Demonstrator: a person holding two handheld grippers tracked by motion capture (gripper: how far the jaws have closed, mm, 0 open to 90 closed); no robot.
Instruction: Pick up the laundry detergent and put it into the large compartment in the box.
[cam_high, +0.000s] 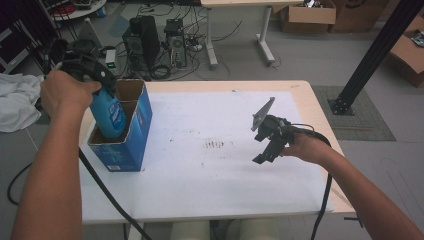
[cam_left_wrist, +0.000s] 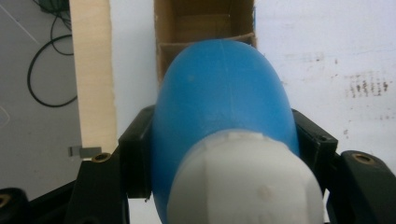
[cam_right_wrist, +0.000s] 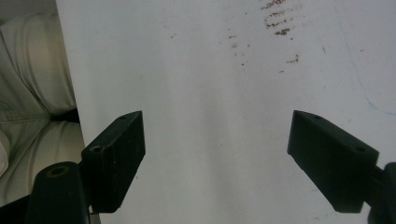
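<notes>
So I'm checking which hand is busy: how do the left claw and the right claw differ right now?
The left claw is shut on the blue bottle, its jaws pressing the bottle's sides; the right claw stands open with nothing between its jaws. The left claw holds its bottle in the blue cardboard box; the right claw hangs over the bare white tabletop. Both have black jaws.

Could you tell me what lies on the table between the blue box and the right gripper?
Nothing stands there: the high view shows bare white sheet with faint dark smudges between blue box and right gripper.

The blue bottle's (cam_high: 109, 116) base is hidden inside the blue box (cam_high: 131, 145) (white cap cut off below).
</notes>
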